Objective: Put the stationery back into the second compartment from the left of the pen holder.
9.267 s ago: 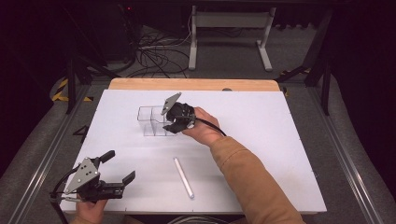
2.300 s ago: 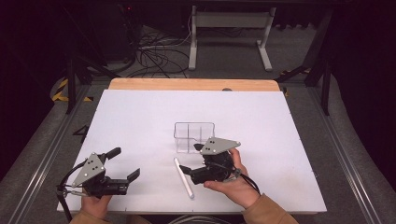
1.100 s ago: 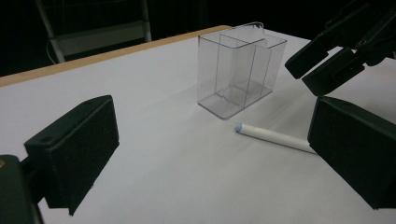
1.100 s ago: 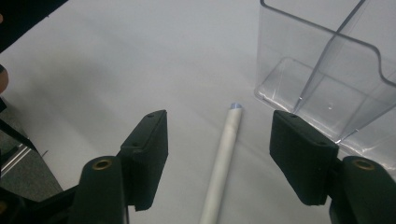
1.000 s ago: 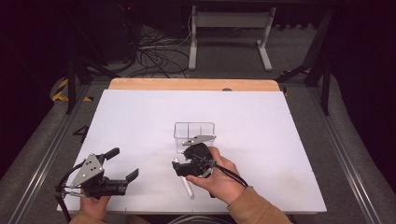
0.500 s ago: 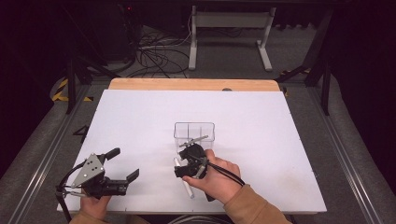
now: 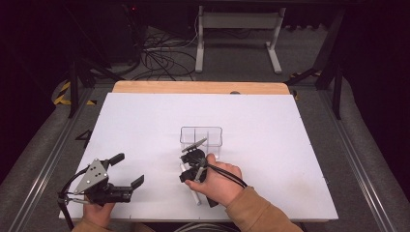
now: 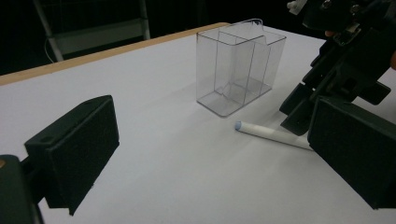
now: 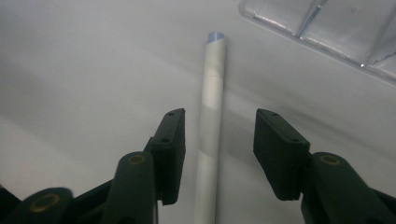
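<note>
A white pen [image 9: 211, 93] with a pale blue tip lies flat on the white table [image 7: 290, 145], just in front of a clear divided container [image 7: 201, 137]. My right gripper [image 9: 219, 135] points down over the pen with one jaw on each side of it. Its jaws have just been closing, and gaps still show between the pads and the pen, so it is open. The pen's near end [image 7: 195, 198] sticks out under the right hand. My left gripper [image 7: 127, 169] rests open at the front left with nothing between its jaws.
The container [image 8: 238, 65] stands upright with nothing in its compartments, just beyond the pen [image 8: 271, 134]. A wooden strip [image 7: 198, 87] runs along the table's far edge. Cables and a metal stand lie on the dark floor behind.
My right gripper has dropped lower over the pen and shifted slightly left, and its jaws have narrowed around it. The left gripper, the pen and the container have stayed put.
</note>
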A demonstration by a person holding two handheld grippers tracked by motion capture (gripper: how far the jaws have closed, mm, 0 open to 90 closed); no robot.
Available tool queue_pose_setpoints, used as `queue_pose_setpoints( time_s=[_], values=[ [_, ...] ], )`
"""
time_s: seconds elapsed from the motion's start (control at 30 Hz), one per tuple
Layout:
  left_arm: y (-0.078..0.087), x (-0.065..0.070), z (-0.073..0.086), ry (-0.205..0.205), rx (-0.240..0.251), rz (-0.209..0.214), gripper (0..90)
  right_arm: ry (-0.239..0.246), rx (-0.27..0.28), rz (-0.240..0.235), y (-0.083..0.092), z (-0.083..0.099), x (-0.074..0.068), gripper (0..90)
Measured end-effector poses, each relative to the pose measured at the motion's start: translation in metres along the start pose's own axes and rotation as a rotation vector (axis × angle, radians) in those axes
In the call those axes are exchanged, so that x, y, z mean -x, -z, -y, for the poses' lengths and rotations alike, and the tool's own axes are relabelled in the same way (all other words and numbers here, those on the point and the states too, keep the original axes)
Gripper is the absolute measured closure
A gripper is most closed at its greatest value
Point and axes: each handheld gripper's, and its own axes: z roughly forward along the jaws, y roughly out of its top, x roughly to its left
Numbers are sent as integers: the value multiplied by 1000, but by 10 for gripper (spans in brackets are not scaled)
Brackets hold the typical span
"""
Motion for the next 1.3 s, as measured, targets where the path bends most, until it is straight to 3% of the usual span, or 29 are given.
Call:
queue_pose_setpoints(
  time_s=[0.33, 0.77, 1.03, 1.3],
  values=[
    [0, 0, 0, 2, 2, 2, 28, 7, -53, 49, -11, -3, -6, 620],
    [-1, -1, 1, 8, 0, 7, 29, -9, -59, 92, -19, -6, -9, 677],
    [-1, 0, 1, 5, -1, 9, 29, 10, -46, 146, -20, -4, -12, 784],
    [-1, -1, 1, 7, 1, 6, 29, 13, -30, 152, -19, -3, -13, 790]
  ],
)
